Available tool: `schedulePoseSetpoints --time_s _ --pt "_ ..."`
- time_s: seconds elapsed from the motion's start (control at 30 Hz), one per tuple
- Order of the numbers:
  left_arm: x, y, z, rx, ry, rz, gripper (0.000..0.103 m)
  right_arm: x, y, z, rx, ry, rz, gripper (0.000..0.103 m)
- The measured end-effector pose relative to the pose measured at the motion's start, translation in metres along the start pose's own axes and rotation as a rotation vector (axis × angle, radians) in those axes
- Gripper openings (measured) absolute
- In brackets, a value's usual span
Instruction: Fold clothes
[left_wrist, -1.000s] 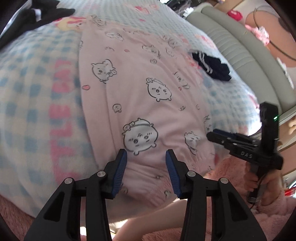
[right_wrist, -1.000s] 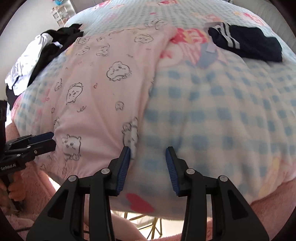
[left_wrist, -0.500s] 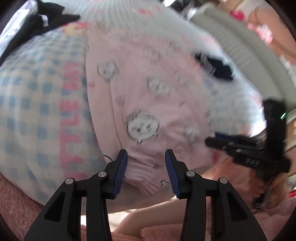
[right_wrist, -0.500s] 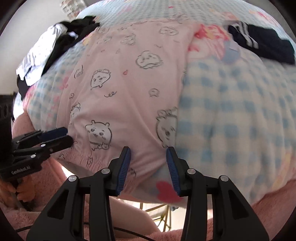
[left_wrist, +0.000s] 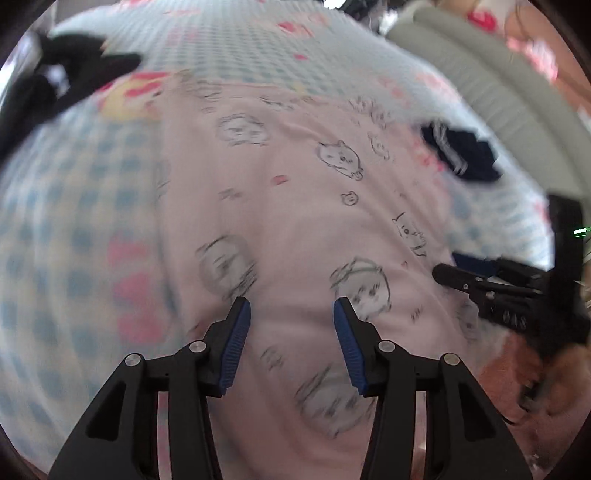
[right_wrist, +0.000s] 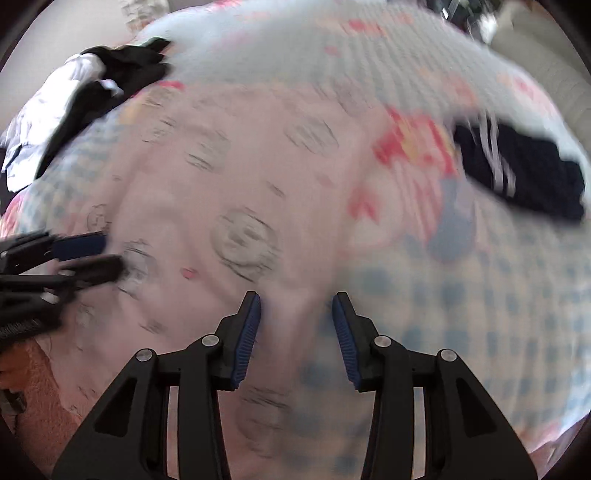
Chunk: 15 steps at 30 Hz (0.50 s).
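Both hand-held grippers, left (left_wrist: 291, 326) and right (right_wrist: 296, 325), hover spread over the pink cartoon-print garment (left_wrist: 295, 192), lying flat, unfolded, on the bed (left_wrist: 66, 229).

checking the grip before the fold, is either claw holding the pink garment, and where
Nothing is held: the left claw and right claw are both open above the pink garment.

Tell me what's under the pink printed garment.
The pink printed garment lies spread on a blue-checked blanket, visible along both sides. Whatever is directly beneath the garment is covered.
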<state>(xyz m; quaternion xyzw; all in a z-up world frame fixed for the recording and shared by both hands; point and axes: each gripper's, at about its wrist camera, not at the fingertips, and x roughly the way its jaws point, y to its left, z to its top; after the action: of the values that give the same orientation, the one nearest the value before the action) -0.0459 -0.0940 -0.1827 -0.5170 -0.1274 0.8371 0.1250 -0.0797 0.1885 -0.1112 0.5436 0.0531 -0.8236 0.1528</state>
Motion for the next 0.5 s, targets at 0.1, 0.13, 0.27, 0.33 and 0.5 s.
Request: schedulePoseSetpoints --time_s 0.1,0.13,0.27,0.33,0.5 --pt "-0.016 0.024 0.010 -0.041 -0.065 0.010 0.049 -0.013 -0.030 -0.001 0.093 0.015 0.072 0.042" --pt "-0.021 0.030 0.018 -0.049 -0.092 0.029 0.049 -0.020 -0.034 0.004 0.104 0.007 0.087 0.042" --pt "-0.020 0.053 0.070 -0.089 -0.168 0.087 0.049 -0.008 -0.045 0.047 0.104 -0.016 0.061 0.045" --pt "-0.010 0.065 0.097 -0.118 -0.179 0.089 0.047 0.000 -0.050 0.071 0.102 -0.028 0.044 0.045" --pt "0.024 0.069 0.139 -0.090 -0.166 0.100 0.047 0.019 -0.063 0.128 0.096 -0.056 0.001 0.045"
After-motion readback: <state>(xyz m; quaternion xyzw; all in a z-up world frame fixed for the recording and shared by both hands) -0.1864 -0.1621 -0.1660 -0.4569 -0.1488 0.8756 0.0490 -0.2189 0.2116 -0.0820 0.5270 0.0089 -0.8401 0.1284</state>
